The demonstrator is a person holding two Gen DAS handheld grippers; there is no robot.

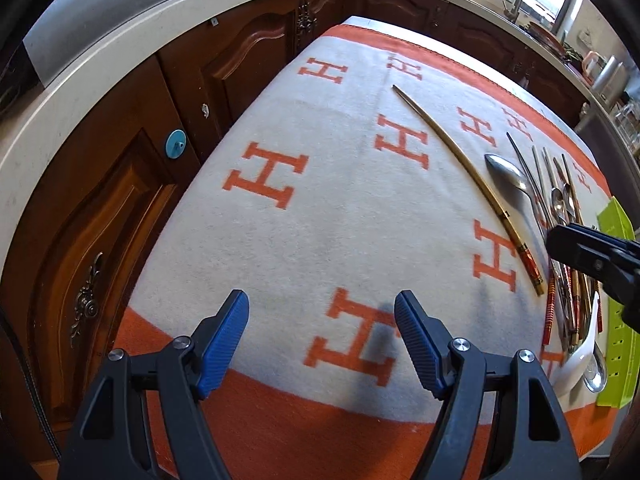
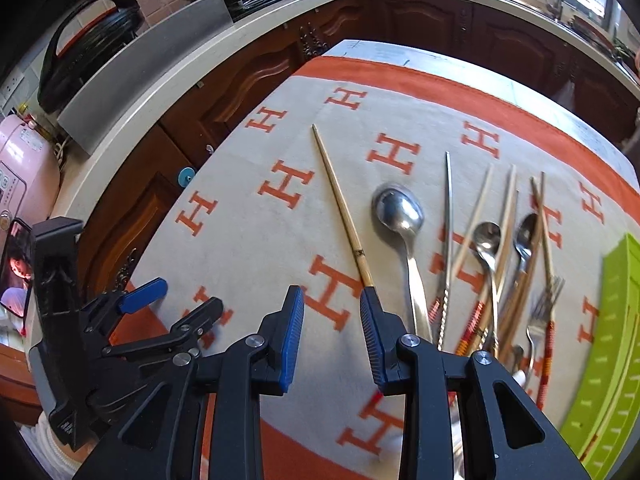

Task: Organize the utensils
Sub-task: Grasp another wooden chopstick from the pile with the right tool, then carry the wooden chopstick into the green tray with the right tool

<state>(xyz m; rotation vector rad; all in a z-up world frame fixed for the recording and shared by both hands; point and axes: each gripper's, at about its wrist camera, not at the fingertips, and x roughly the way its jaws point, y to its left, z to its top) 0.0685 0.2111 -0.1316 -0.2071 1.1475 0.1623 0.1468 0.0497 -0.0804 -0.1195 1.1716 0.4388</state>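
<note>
Two empty hand-held grippers over a worktop strewn with utensils.

The right hand-held gripper [image 2: 332, 300], jaws part open around nothing, is nearer the lone chopstick [image 2: 340, 208], which runs away from it; the left hand-held gripper [image 1: 322, 308] gapes wide, empty.

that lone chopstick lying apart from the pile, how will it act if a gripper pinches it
The lone chopstick is thin and straight, so probably stiff and light. Its round-looking shaft might roll, though the fuzzy blanket likely damps that. Lying flat on soft cloth, it may prove hard to get the pads under.
</note>
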